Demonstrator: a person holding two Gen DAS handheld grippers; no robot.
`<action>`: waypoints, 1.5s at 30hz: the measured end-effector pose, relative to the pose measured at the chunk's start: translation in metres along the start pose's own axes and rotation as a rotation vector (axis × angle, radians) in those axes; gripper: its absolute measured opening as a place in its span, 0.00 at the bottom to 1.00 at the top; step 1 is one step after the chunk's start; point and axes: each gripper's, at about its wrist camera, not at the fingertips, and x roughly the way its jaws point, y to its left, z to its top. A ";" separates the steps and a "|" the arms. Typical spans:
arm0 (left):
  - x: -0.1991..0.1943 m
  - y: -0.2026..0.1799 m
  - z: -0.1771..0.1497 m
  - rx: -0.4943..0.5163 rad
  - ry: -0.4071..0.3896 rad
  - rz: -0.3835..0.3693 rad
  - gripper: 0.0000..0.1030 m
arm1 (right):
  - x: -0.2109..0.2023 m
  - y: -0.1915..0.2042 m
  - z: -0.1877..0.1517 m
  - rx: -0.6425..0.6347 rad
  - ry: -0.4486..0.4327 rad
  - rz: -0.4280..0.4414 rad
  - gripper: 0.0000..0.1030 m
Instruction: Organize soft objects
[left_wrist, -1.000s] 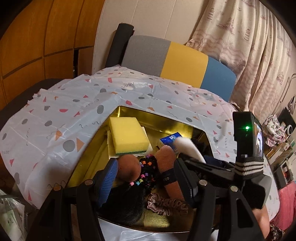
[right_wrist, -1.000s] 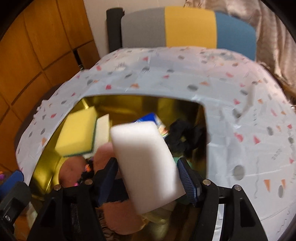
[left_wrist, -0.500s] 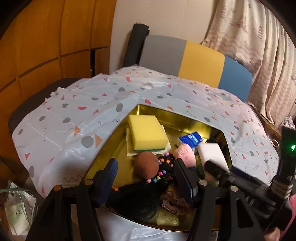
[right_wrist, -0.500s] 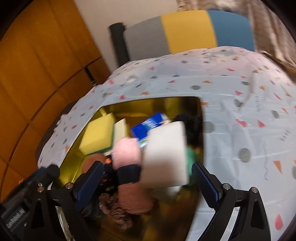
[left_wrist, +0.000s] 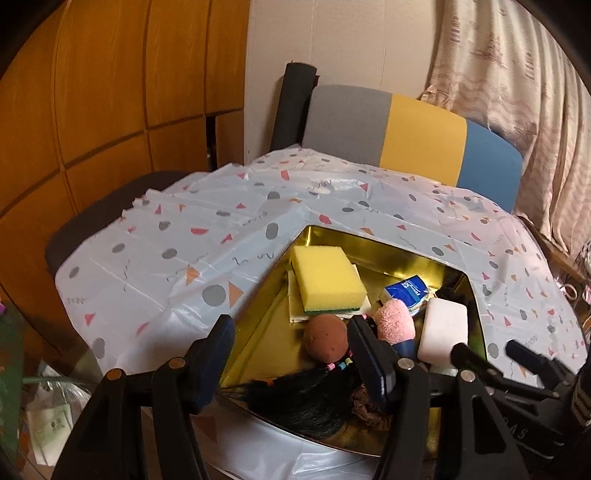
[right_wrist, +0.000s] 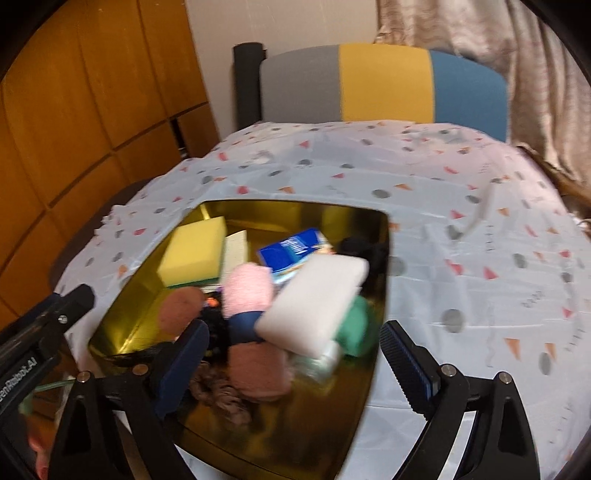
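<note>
A gold tray (left_wrist: 275, 310) (right_wrist: 140, 291) on the table holds soft things: a yellow sponge (left_wrist: 327, 282) (right_wrist: 194, 254), a white sponge (left_wrist: 443, 330) (right_wrist: 314, 299), a pink sock roll (left_wrist: 393, 325) (right_wrist: 247, 291), a brown ball (left_wrist: 327, 338) (right_wrist: 179, 310), a blue tissue pack (left_wrist: 406, 293) (right_wrist: 291, 249), a black hairpiece (left_wrist: 306, 402) and a scrunchie (right_wrist: 221, 395). My left gripper (left_wrist: 291, 363) is open and empty at the tray's near edge. My right gripper (right_wrist: 293, 363) is open and empty just in front of the white sponge, which lies free on the pile.
A white plastic cloth (left_wrist: 207, 236) (right_wrist: 461, 258) with coloured shapes covers the table. A grey, yellow and blue chair back (left_wrist: 406, 136) (right_wrist: 380, 81) stands behind it. Wooden panels (left_wrist: 92, 92) are on the left, a curtain (left_wrist: 517, 74) on the right.
My right gripper opened and let the white sponge drop onto the pile in the tray, then drew back. My left gripper also pulled back from the tray.
</note>
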 end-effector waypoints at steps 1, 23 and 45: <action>-0.002 -0.002 0.000 0.007 -0.002 0.009 0.62 | -0.003 -0.001 0.000 -0.002 -0.007 -0.023 0.95; -0.032 -0.014 -0.011 0.102 -0.003 0.108 0.62 | -0.053 0.000 -0.022 0.088 -0.066 -0.222 1.00; -0.031 -0.022 -0.017 0.155 0.015 0.125 0.62 | -0.051 0.000 -0.023 0.077 -0.048 -0.229 1.00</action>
